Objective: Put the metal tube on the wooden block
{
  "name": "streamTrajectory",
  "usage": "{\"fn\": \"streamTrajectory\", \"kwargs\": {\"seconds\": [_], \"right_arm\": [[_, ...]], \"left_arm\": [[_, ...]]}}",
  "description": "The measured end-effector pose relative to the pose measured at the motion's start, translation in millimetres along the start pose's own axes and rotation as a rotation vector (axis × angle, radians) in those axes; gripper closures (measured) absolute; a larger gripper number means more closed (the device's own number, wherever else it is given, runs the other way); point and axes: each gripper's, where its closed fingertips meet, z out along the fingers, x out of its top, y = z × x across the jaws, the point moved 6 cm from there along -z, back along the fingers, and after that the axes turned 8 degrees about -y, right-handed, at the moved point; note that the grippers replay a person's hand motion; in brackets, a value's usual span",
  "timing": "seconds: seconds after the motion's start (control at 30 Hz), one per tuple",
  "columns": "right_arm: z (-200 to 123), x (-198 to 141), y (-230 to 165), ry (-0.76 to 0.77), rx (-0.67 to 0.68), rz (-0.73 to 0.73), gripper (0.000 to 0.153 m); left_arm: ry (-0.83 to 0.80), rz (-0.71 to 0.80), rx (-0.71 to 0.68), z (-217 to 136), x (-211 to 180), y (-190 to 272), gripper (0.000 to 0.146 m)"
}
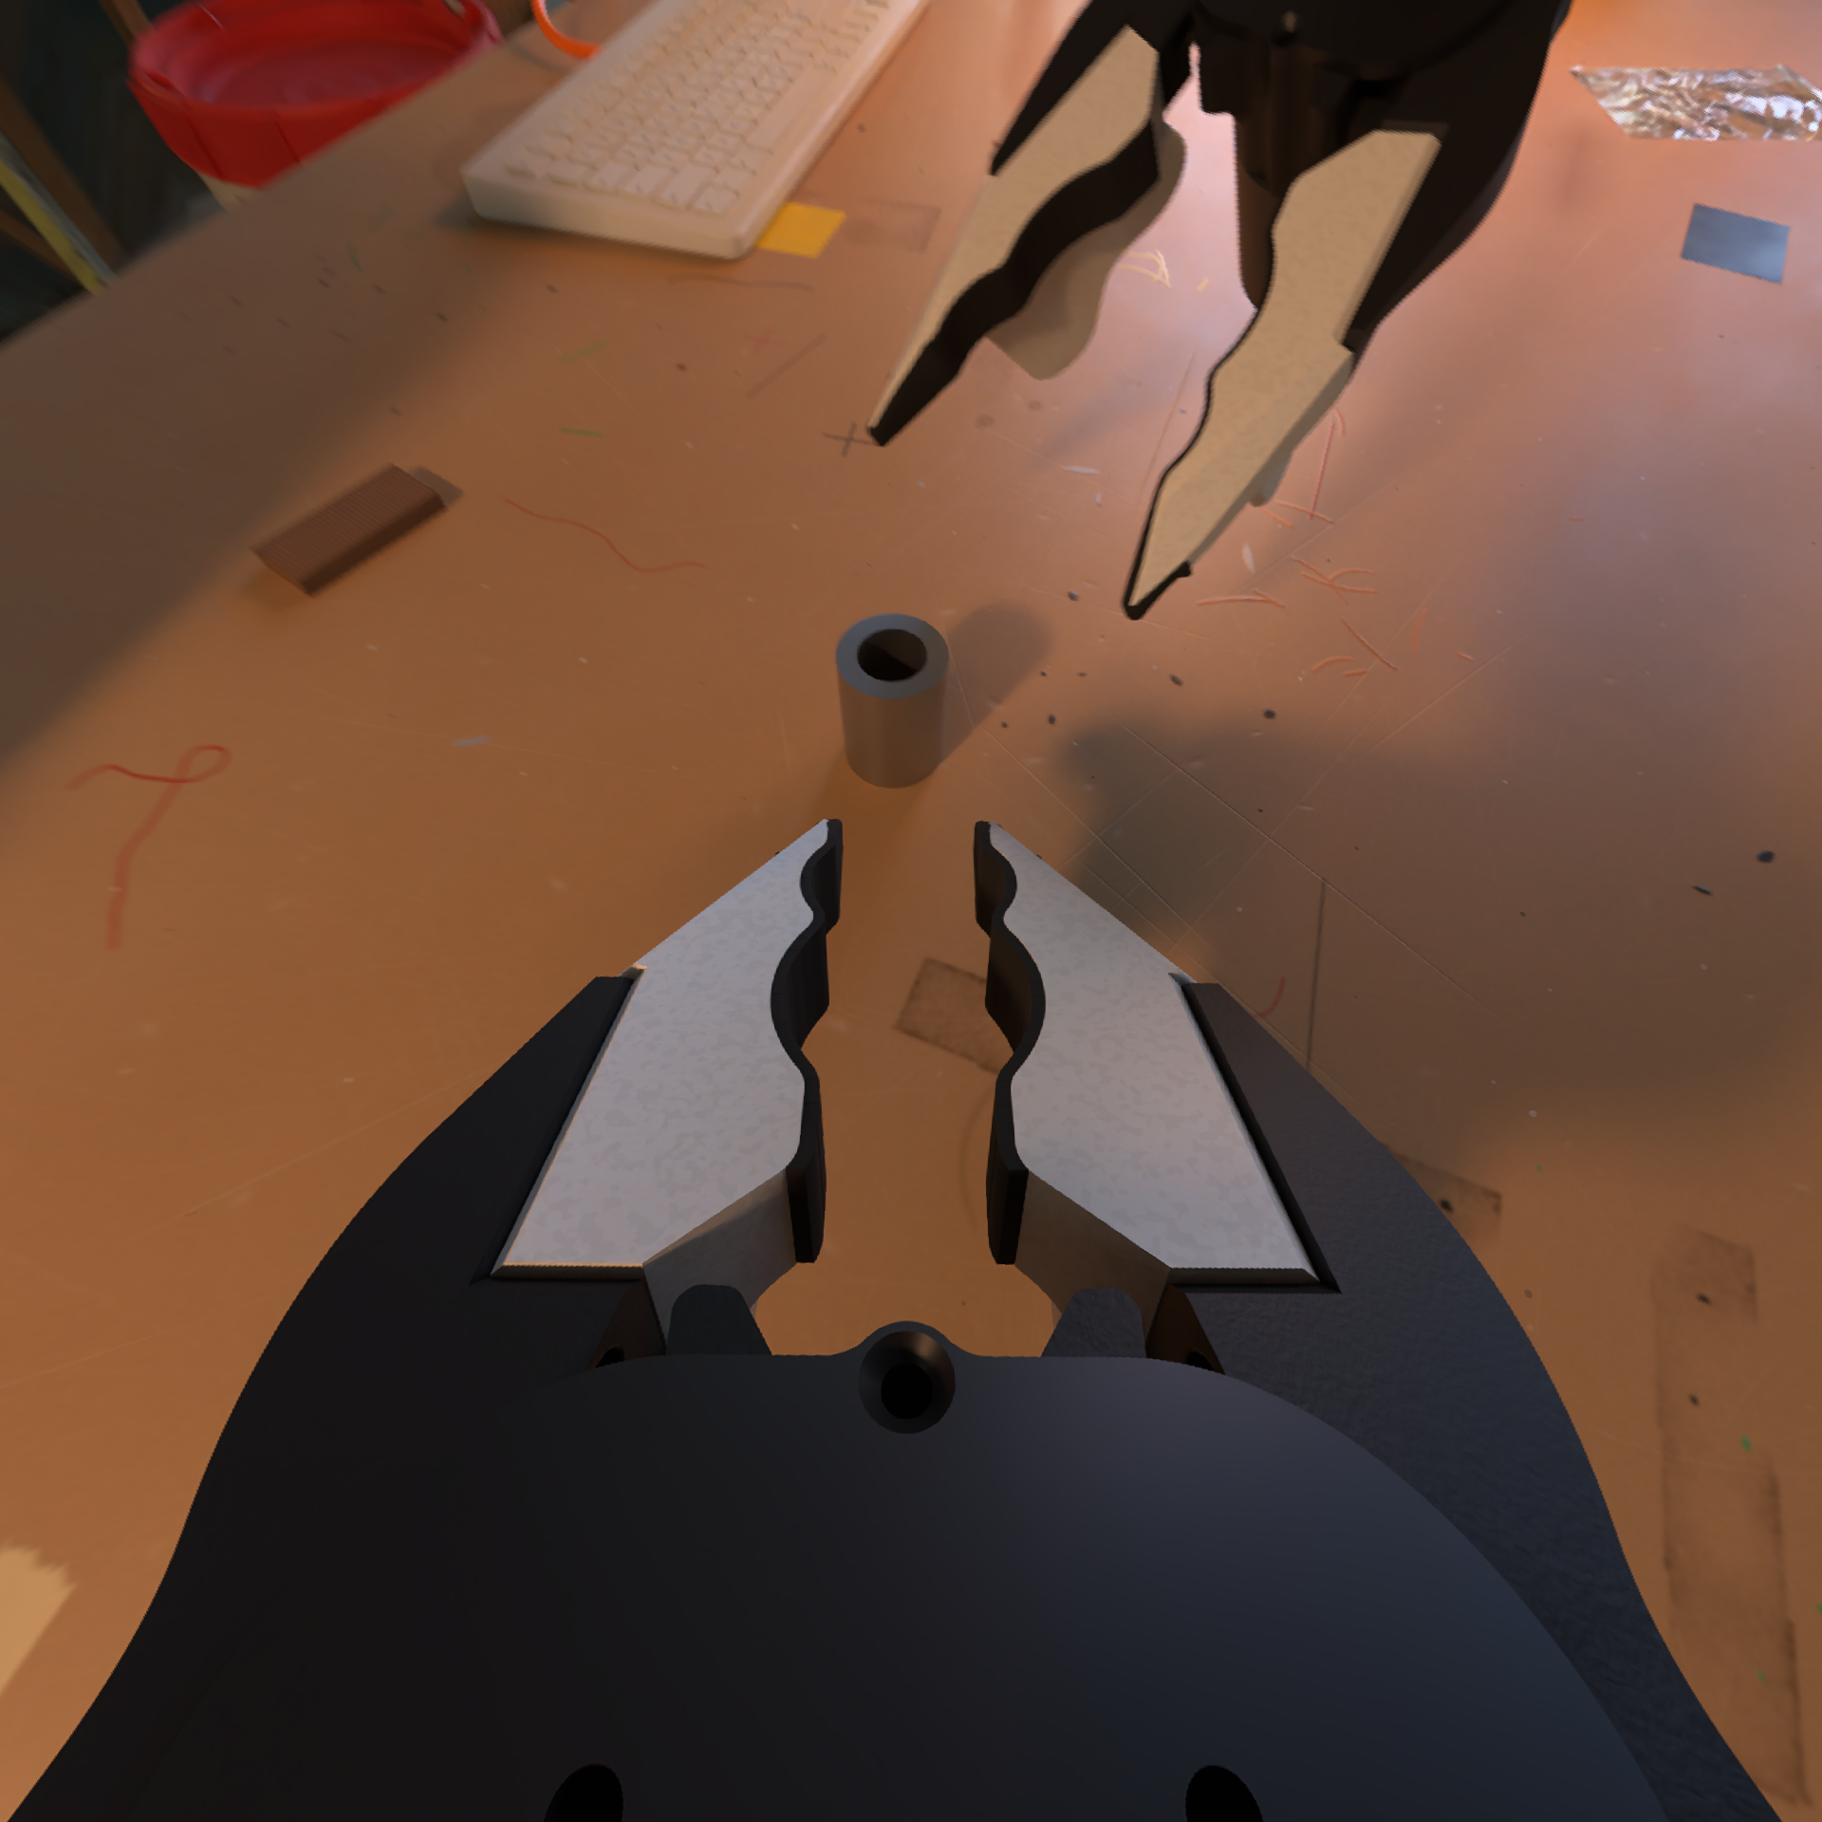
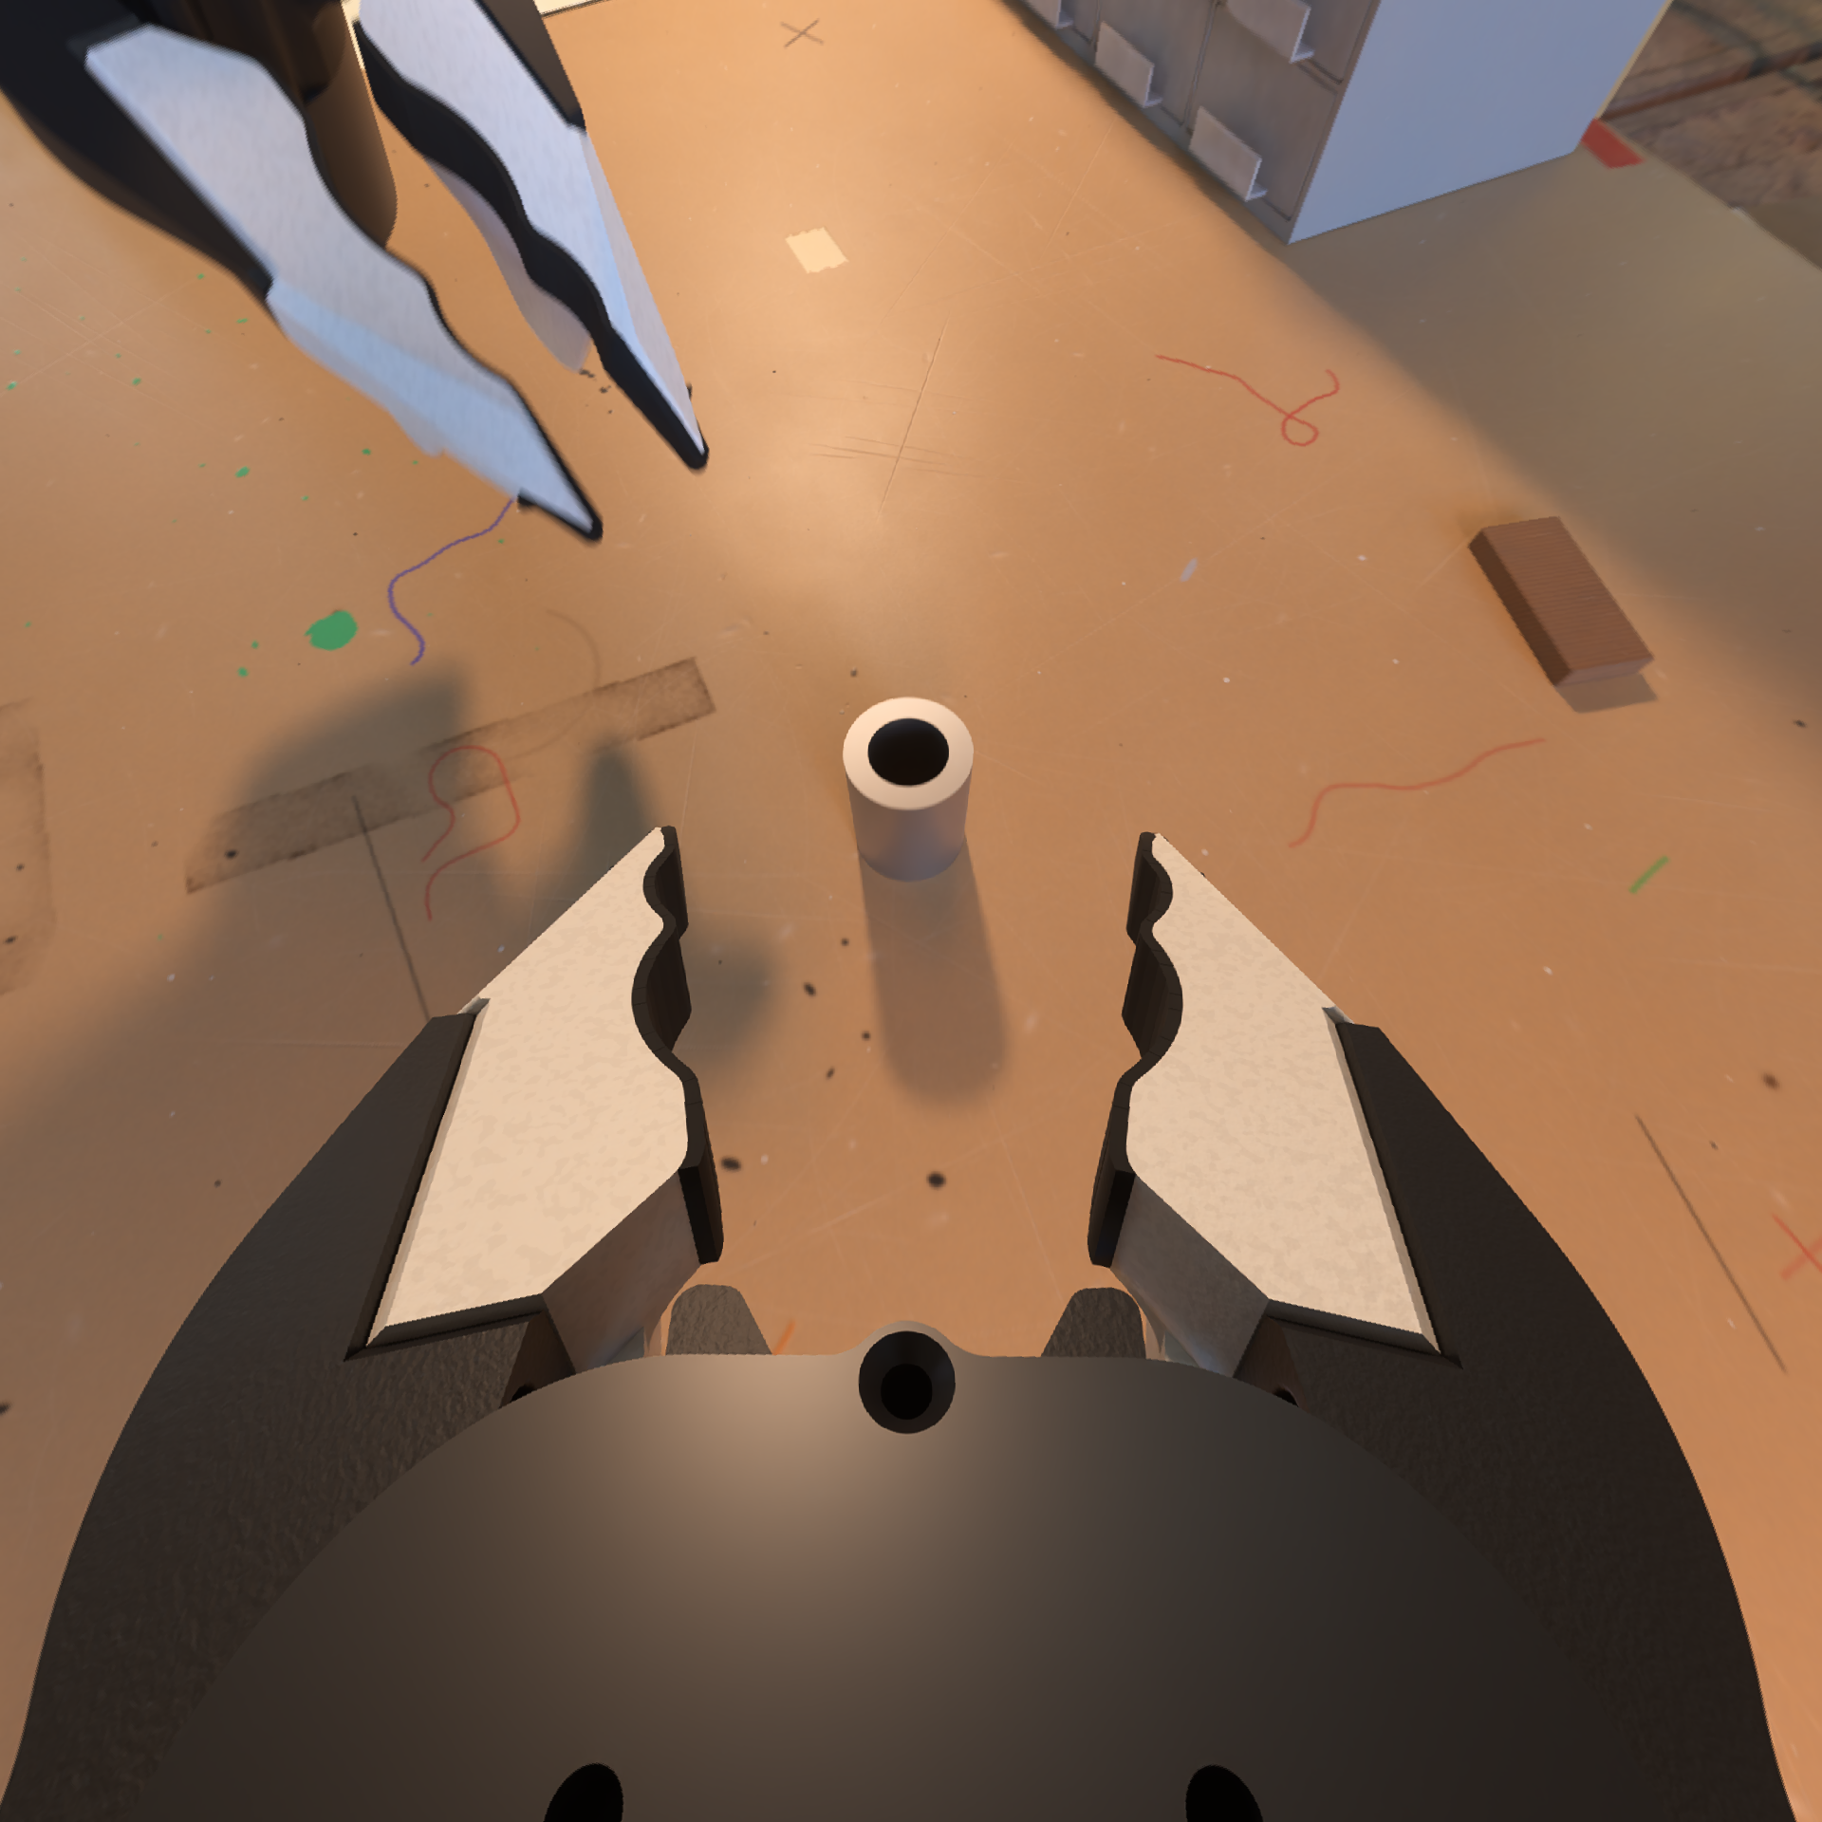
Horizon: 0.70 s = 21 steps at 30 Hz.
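Metal tube stands upright on the orange-brown surface, bore up, well apart from the wooden block, which lies flat off to the side. Left gripper: fingers a little apart w/ nothing between, tips just short of the tube. Right gripper: fingers spread wide, empty, tube just ahead of the gap. Keyboard and what's prob. a red bucket at the far edge.

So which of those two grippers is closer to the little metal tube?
Right, it seems. The right gripper has the metal tube standing just ahead of its wide-open fingertips, roughly centred. The left gripper also faces the tube but sits slightly farther back, its jaws narrower.
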Motion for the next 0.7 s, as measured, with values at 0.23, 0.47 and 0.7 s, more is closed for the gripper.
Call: {"fn": "streamTrajectory", "kwargs": {"seconds": [0.23, 0.47, 0.7], "right_arm": [[35.2, 5.5, 1.4, -0.164, -0.013, -0.003, 0.066], [50.9, 6.7, -5.9, -0.149, -0.052, 0.034, 0.095], [53.4, 8.2, -5.9, -0.144, -0.065, 0.014, 0.1]], "left_arm": [[-0.05, -0.054, -0.026, 20.7, -2.6, -7.9, 0.095], [-0.067, -0.159, 0.059, 29.8, 2.1, -35.4, 0.052], [-0.038, -0.225, 0.026, 37.1, 1.7, -49.0, 0.052]]}}
